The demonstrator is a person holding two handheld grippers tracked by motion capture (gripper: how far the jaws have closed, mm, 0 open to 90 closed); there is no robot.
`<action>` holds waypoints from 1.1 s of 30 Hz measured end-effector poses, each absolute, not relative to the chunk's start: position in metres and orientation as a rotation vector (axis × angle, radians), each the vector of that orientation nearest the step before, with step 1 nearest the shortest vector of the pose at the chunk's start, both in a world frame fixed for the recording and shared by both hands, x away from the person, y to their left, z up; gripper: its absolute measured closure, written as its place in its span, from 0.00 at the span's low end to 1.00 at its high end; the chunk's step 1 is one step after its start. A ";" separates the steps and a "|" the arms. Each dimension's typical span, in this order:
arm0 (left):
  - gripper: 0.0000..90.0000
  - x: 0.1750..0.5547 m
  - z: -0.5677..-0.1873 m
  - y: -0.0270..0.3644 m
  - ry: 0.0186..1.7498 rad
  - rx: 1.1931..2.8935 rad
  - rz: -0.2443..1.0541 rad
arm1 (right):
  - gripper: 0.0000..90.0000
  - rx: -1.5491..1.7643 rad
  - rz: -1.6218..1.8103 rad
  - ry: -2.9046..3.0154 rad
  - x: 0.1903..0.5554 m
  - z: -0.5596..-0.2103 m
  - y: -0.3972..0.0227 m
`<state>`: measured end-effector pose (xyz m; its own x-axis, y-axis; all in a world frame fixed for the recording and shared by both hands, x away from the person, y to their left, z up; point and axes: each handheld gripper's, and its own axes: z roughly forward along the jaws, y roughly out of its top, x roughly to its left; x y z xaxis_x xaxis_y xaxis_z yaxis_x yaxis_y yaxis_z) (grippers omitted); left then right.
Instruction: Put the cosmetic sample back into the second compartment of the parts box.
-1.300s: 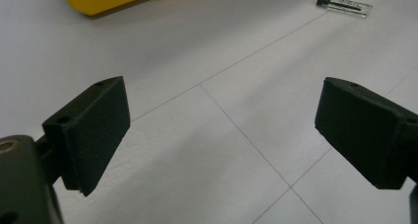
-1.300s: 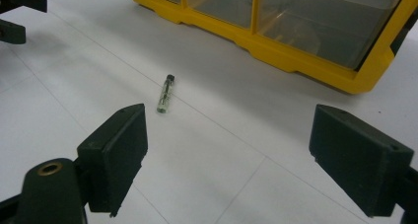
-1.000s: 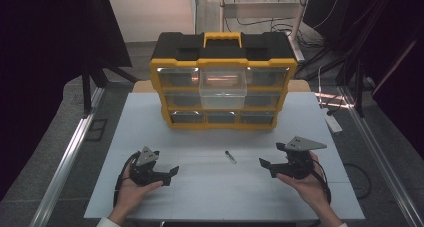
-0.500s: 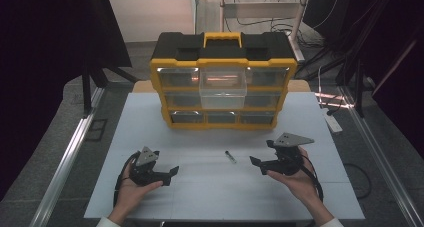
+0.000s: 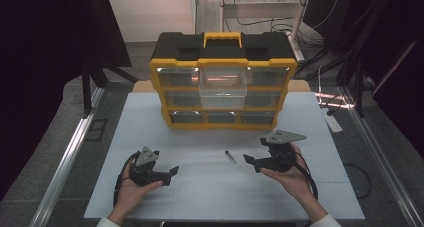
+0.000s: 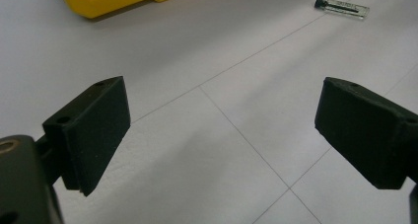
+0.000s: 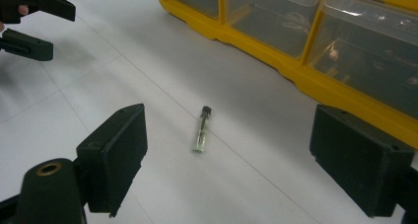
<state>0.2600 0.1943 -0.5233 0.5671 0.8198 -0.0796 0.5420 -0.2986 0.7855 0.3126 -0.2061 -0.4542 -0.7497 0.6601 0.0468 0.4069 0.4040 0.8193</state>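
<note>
Low in the high view, the right gripper [image 5: 251, 161] has slid left toward the small vial [image 5: 230, 157] at centre, jaws wide, holding nothing. The left gripper [image 5: 173, 172] stays lower left, open, empty. Beyond stands the yellow drawer cabinet [image 5: 222, 82].

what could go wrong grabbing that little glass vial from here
1. The small clear glass vial with a black cap lies flat on the white table; being round, it may roll away if one jaw touches first.
2. The right gripper is open wide and the vial is thin, so its jaws could close over it or scrape the table.
3. The yellow and black drawer organiser stands close behind; a forward push could knock the vial against its base.
</note>
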 end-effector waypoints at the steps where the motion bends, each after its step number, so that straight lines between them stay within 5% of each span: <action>1: 0.08 0.260 -0.523 0.194 1.091 1.988 0.433 | 0.16 0.932 1.277 2.379 0.313 -0.454 -0.205; 33: 0.08 0.260 -0.523 0.193 1.083 1.990 0.432 | 0.16 0.904 1.259 2.428 0.323 -0.452 -0.176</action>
